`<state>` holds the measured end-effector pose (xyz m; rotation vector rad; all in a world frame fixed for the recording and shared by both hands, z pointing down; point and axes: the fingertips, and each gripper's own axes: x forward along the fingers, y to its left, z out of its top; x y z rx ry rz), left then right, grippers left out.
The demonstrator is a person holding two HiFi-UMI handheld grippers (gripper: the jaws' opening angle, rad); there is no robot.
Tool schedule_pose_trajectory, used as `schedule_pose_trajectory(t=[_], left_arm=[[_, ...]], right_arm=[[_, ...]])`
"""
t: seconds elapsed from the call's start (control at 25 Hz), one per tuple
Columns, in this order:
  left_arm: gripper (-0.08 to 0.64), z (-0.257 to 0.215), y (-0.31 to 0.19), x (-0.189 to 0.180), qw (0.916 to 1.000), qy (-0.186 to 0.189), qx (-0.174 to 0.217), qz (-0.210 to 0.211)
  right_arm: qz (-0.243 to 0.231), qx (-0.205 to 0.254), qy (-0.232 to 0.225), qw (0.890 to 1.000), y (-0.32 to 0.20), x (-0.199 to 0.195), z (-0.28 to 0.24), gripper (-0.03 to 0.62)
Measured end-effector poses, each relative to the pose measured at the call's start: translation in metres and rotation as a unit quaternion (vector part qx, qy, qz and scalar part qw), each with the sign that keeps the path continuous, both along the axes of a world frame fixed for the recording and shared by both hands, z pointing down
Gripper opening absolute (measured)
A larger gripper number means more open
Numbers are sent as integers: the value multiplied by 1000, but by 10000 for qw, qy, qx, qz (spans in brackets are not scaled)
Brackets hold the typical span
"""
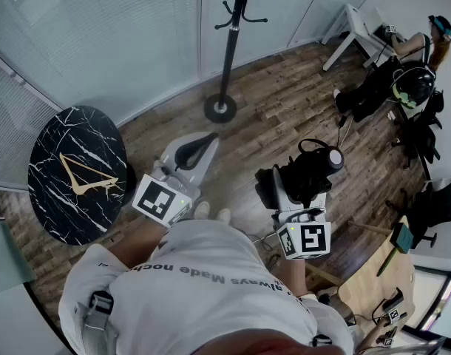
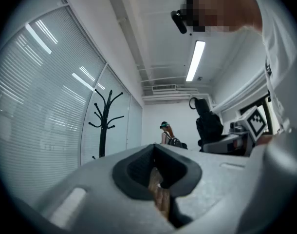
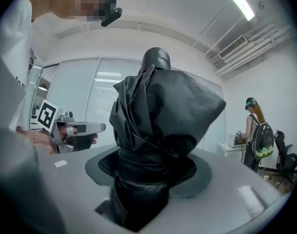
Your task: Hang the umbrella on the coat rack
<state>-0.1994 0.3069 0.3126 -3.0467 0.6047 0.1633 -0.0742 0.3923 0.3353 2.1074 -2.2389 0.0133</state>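
Black folded fabric umbrella [image 3: 160,126], likely soft, light and slippery, sits gripped mid-bundle in the right gripper [image 3: 146,177] jaws; left gripper [image 2: 158,179] jaws closed, empty; black metal coat rack [image 1: 230,43] far.

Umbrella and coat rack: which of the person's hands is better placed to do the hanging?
Right. The right gripper is shut on the folded black umbrella. The left gripper holds nothing, its jaws together. The coat rack stands on the floor ahead of both.
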Motion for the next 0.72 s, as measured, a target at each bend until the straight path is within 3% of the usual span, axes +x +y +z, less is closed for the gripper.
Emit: schedule_pose_trajectory(t=[0.4, 0.72], left_arm=[[4, 2, -14, -12, 9998, 89, -143, 141], [5, 15, -39, -40, 9993, 162, -274, 196]], right_arm=[[-70, 59, -240, 9997, -18, -14, -6, 258], [100, -40, -87, 9999, -47, -31, -1, 258]])
